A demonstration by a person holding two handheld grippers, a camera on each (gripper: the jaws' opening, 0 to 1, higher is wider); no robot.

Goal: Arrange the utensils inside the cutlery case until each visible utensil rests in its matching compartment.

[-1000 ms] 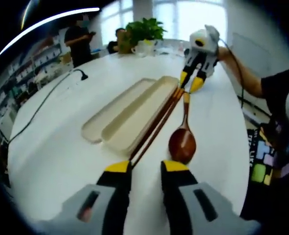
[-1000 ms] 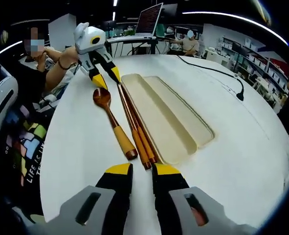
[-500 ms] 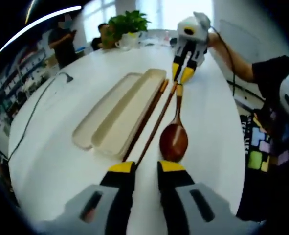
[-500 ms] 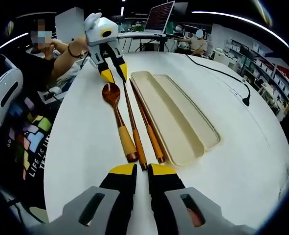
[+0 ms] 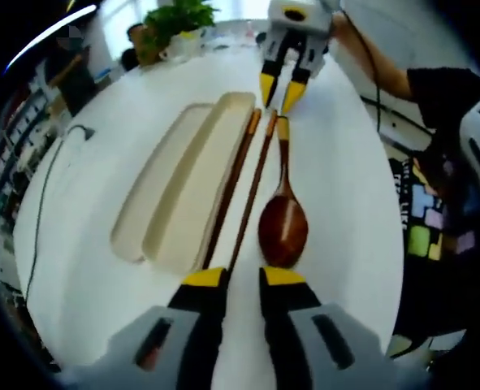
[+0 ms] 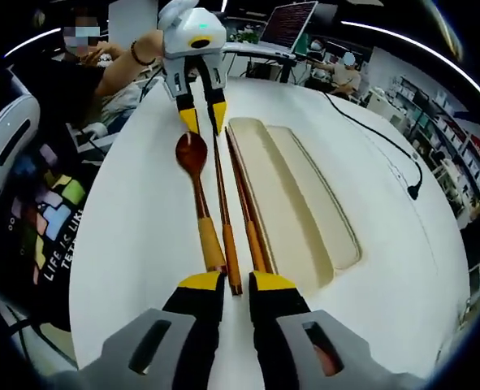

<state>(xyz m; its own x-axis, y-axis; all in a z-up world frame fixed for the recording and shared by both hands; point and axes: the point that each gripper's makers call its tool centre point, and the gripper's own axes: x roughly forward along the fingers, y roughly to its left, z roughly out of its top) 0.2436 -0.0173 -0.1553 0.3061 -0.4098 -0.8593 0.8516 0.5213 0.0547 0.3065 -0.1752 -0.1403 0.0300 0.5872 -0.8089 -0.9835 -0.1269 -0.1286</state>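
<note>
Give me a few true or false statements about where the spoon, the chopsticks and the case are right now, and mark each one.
1. The wooden spoon lies inside the cutlery case. False: it lies on the white table, beside the case.
2. Two chopsticks lie between the spoon and the case. True.
3. The case holds a fork. False: both of its compartments look empty.
4. The left gripper and the right gripper sit at opposite ends of the chopsticks. True.
5. A black cable runs across the table beyond the case. True.
6. The spoon's bowl points toward the right gripper. False: its handle end does.
</note>
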